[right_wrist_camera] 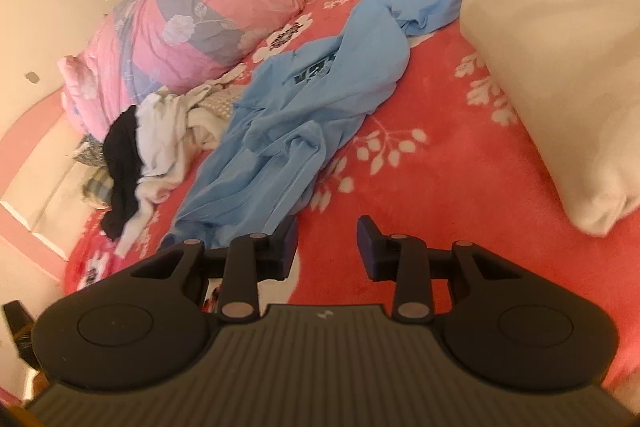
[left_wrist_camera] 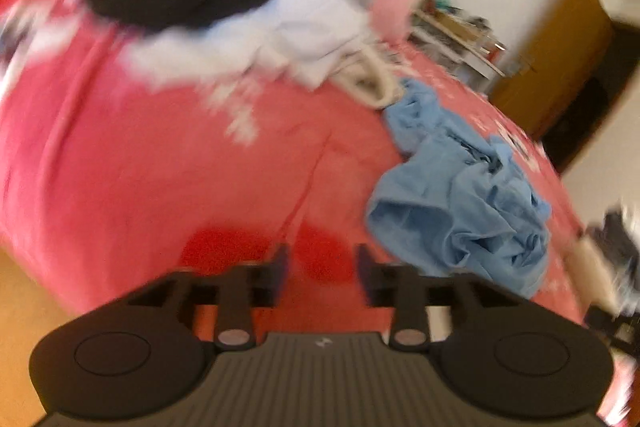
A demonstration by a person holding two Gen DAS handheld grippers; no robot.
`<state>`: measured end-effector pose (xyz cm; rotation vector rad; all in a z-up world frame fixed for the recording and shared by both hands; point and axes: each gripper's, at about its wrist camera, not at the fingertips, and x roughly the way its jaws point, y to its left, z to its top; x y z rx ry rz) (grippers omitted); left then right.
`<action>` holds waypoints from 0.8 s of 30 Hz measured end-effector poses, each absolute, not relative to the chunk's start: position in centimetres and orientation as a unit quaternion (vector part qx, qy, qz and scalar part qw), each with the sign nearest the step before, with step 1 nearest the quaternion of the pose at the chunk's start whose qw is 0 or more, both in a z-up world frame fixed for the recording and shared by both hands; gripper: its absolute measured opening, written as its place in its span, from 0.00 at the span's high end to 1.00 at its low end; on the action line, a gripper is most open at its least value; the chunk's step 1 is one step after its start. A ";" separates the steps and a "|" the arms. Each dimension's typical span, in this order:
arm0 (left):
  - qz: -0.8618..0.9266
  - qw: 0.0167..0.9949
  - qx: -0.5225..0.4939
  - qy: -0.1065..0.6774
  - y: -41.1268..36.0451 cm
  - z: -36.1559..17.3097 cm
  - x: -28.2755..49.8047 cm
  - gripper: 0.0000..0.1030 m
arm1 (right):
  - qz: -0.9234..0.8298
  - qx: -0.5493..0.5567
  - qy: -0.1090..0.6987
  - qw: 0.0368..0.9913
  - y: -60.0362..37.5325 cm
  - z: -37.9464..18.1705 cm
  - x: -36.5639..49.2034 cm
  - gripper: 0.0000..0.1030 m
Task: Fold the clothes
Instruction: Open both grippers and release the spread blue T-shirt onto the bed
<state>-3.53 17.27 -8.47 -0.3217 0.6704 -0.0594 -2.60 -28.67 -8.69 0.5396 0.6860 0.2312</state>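
Your empty, parted left gripper (left_wrist_camera: 322, 263) and right gripper (right_wrist_camera: 327, 245) hover over the bed (right_wrist_camera: 420, 187); at eleven o'clock, the soft, limp blue garment (right_wrist_camera: 288, 115) wants pinching by its hem.

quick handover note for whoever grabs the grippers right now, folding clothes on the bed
Left gripper: open, empty, above bare red blanket.
Right gripper: open, empty, just short of the blue garment.
Blue garment: crumpled, unfolded, mid-bed.
Black and white clothes: heaped beside the pink duvet.
Cream folded item: at the right.
Done: possibly the cream item.
Left: blue garment, then the heap.
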 end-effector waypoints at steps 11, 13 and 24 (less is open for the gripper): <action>-0.079 0.935 0.057 0.341 10.1 -9.9 3.8 0.61 | 0.117 0.146 0.348 0.918 -24.6 -8.6 5.6 0.68; -0.075 0.934 0.062 0.343 9.8 -10.5 4.3 0.65 | 0.117 0.136 0.355 0.918 -24.4 -8.9 7.3 0.68; -0.040 0.942 0.039 0.331 10.1 -10.7 4.3 0.91 | 0.113 0.153 0.318 0.929 -25.0 -7.6 7.5 0.98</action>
